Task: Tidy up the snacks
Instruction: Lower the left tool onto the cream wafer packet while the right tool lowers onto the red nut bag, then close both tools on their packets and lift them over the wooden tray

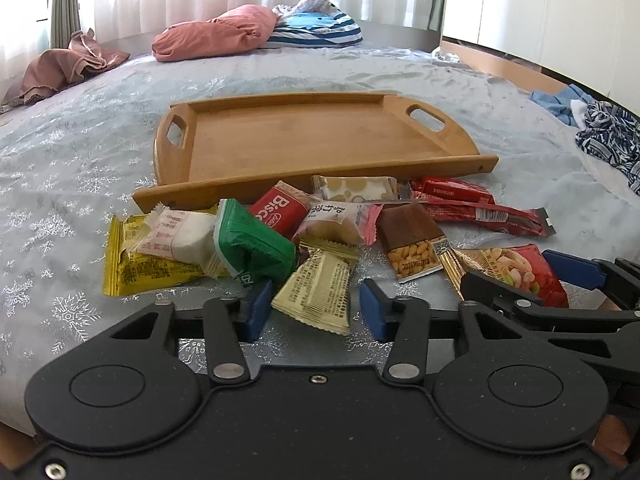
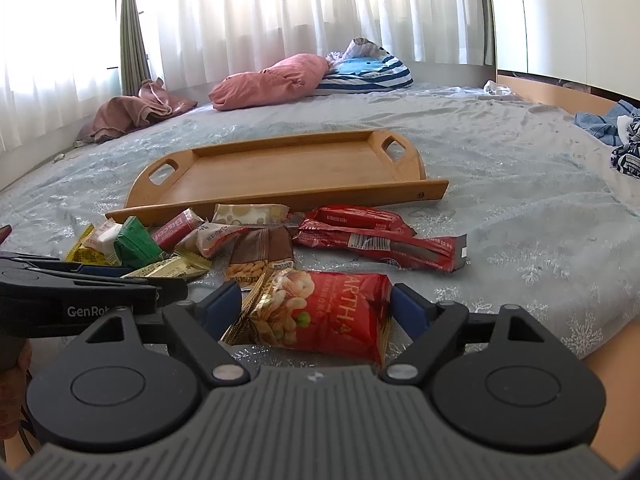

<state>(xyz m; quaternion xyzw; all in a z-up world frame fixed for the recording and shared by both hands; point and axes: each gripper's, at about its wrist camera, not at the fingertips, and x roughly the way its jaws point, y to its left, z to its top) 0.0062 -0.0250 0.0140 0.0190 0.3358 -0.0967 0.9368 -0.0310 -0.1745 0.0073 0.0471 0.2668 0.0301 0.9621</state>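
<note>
An empty wooden tray (image 1: 304,140) (image 2: 280,172) lies on the bed. Several snack packets lie in a heap in front of it. My left gripper (image 1: 316,306) is open, its blue fingers on either side of a pale yellow packet (image 1: 320,288). My right gripper (image 2: 316,306) is open around a red nut packet (image 2: 320,312), which also shows in the left wrist view (image 1: 520,268). A green packet (image 1: 252,244), a brown peanut packet (image 1: 412,244) and long red packets (image 2: 380,236) lie in the heap.
The bed has a light blue snowflake sheet (image 1: 60,200). A pink pillow (image 1: 216,32) and a striped pillow (image 1: 320,28) lie at the far side. Clothes (image 1: 608,136) lie at the right. The bed's front edge is near the right gripper.
</note>
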